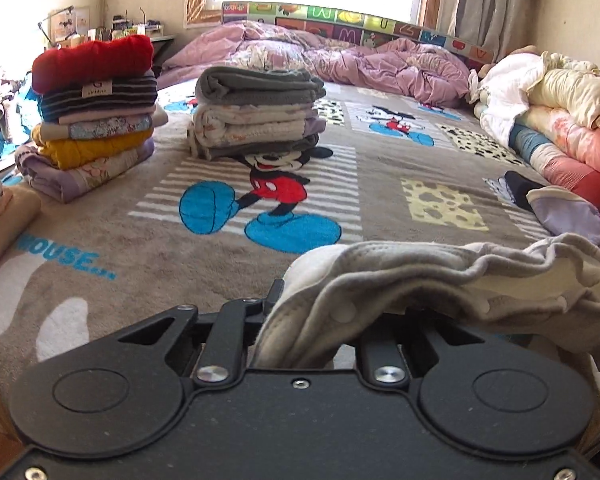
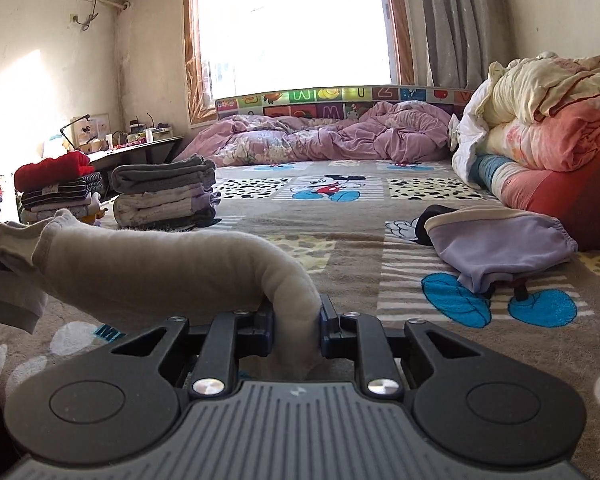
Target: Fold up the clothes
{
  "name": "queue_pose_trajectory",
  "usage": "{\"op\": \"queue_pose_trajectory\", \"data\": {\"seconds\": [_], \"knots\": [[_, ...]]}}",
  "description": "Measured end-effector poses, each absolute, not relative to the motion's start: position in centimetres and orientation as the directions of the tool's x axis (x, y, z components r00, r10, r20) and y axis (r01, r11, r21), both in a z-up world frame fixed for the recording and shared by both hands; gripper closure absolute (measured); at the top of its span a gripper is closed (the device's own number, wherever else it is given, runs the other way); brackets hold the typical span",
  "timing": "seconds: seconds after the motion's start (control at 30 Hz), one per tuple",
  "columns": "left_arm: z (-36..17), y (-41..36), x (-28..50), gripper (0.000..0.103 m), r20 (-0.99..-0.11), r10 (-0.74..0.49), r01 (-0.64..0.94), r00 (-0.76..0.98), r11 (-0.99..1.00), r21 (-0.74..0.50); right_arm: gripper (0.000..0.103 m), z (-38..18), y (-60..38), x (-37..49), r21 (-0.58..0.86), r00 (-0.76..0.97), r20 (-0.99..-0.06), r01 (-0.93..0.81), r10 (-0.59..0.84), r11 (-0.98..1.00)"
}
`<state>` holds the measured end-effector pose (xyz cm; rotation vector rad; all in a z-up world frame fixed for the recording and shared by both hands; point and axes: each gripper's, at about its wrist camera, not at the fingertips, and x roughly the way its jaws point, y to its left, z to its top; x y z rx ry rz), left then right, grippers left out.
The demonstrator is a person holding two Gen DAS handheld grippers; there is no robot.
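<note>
Grey, soft fleece fills the near ground of both views: a pale grey garment (image 2: 156, 268) is strung between the two tools, just above a brown plush Mickey Mouse blanket (image 1: 112, 236) that covers the bed. The right gripper (image 2: 296, 330) has its black fingers (image 2: 329, 314) pressed in on a bunched end of that cloth, which rises out of the jaws and runs away to the left. The left gripper (image 1: 320, 320) is largely buried under the garment's crumpled other end (image 1: 440, 280); only one black finger (image 1: 275, 294) shows beside the fabric, so whether it pinches the cloth I cannot tell.

Farther off to the right, a lilac garment with a cream waistband (image 2: 500, 244) lies loose on the blanket, partly over something black (image 2: 434, 216). Left of centre stands a folded stack of grey and white towelling pieces (image 1: 256, 114), and left of that, apart from it, a taller pile of folded clothes topped by a red knit (image 1: 94, 62), with striped, mustard and lilac layers below.

Along the right edge, rolled quilts in cream, pink and red (image 2: 548, 128) are heaped. At the far end a rumpled mauve duvet (image 1: 340, 56) lies against a strip of coloured alphabet foam tiles (image 2: 340, 98), under a bright window (image 2: 296, 24) with grey curtains (image 2: 452, 20).
</note>
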<state>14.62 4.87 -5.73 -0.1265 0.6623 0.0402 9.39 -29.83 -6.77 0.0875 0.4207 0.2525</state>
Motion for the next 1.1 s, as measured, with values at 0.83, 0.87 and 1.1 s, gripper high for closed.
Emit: {"op": "queue_pose_trajectory", "data": {"seconds": [0.83,0.87,1.1], "knots": [[-10.0,10.7,22.3,0.041,-0.506,0.147,-0.318,0.85,0.909,-0.268,0.025,-13.4,-32.5,22.6,0.305,0.898,-0.436,0.08,0.065,0.949],[-10.1,10.9,22.4,0.041,-0.507,0.148,-0.322,0.849,0.906,-0.274,0.025,-13.5,-33.0,22.5,0.324,0.899,-0.434,0.095,0.059,0.941],[-11.1,12.1,23.4,0.041,-0.501,0.0,-0.261,0.865,0.854,-0.45,0.021,-14.0,-36.0,20.3,0.516,0.906,-0.417,0.169,0.074,0.84]]}}
